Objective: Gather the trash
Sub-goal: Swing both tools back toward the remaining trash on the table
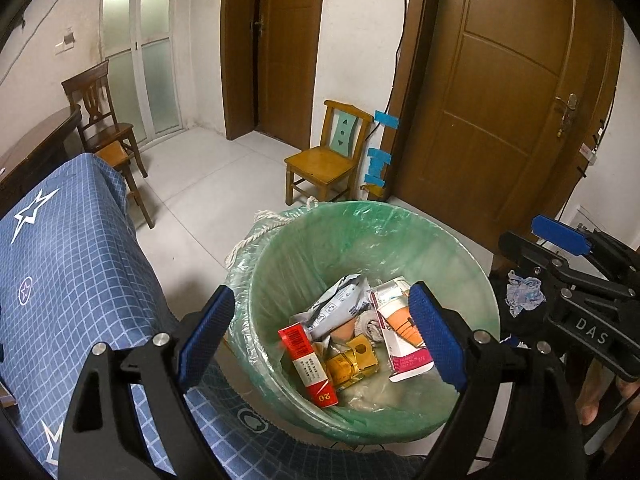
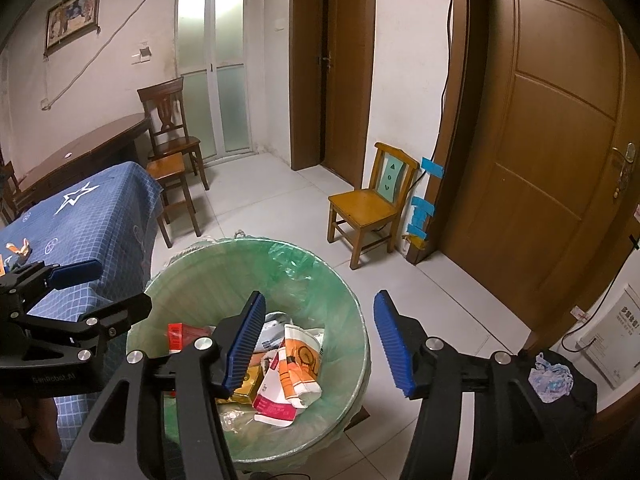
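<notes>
A bin with a green liner (image 1: 472,264) (image 2: 340,284) stands on the floor and holds several pieces of trash: a red box (image 1: 308,364), a gold box (image 1: 352,364), a silver pouch (image 1: 340,304) and an orange and white packet (image 2: 296,364). My left gripper (image 1: 320,344) is open and empty above the bin. My right gripper (image 2: 316,344) is open and empty over the bin's right rim; it also shows at the right of the left wrist view (image 1: 568,256). A crumpled blue-white wrapper (image 2: 550,378) (image 1: 522,292) lies on a dark surface to the right.
A table with a blue checked cloth (image 1: 60,280) (image 2: 92,216) stands left of the bin, with a small orange item (image 2: 18,248) on it. A small yellow chair (image 1: 328,156) (image 2: 368,204) and brown doors (image 1: 504,92) lie beyond. Dark chairs (image 2: 172,136) stand at the back left.
</notes>
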Tool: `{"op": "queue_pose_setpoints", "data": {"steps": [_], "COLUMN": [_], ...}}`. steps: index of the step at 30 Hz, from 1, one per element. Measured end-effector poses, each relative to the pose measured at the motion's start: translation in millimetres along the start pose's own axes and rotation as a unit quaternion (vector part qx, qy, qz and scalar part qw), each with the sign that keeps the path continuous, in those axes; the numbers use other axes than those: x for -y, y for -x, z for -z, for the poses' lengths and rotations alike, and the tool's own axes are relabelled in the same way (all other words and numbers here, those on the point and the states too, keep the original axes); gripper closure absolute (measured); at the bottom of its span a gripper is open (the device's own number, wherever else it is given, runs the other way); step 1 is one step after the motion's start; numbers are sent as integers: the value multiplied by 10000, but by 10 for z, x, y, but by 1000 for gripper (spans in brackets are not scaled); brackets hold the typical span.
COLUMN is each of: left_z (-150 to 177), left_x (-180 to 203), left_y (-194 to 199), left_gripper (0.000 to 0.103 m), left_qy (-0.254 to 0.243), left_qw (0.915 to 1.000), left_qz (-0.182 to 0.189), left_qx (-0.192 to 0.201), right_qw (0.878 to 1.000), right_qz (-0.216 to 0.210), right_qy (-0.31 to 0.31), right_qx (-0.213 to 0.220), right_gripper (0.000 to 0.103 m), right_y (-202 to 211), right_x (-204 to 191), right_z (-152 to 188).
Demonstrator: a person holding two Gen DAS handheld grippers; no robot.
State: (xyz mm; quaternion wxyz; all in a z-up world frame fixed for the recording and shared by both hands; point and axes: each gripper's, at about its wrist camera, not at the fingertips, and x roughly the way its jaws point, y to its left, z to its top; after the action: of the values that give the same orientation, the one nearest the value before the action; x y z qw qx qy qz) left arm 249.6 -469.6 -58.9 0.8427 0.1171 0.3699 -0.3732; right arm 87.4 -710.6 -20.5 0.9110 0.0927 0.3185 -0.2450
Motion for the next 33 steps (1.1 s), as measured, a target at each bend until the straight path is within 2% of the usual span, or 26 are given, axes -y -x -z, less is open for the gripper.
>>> {"op": "queue_pose_setpoints", "data": {"steps": [8,16,23,29,33], "left_z": [33,173,351,565,794], "left_x": [-37,-367,-1103,-1882,-2543], "left_y": [90,458,1097,1607,2012], "left_gripper": [18,18,18,18,18], "left_qy": [-22,-23,297,697,1047], "left_qw": [10000,9999,9977,9937,9866], "left_qz": [22,-114,-513,-796,-1163], "left_qx": [9,86,321,367,452], "right_qw": [9999,9968,9851,9667,9518], "right_qz": [-85,-648,-1424,-2102,-2561], "right_qy": [43,267,844,1426,1682], "right_qx": [66,397,456,308,139], "right_gripper": [40,30,29,29,29], "right_y": [83,396,543,568,561], "right_x": [-93,-555,-1357,-2177,-2727], "right_z": [1,75,121,164,187]}}
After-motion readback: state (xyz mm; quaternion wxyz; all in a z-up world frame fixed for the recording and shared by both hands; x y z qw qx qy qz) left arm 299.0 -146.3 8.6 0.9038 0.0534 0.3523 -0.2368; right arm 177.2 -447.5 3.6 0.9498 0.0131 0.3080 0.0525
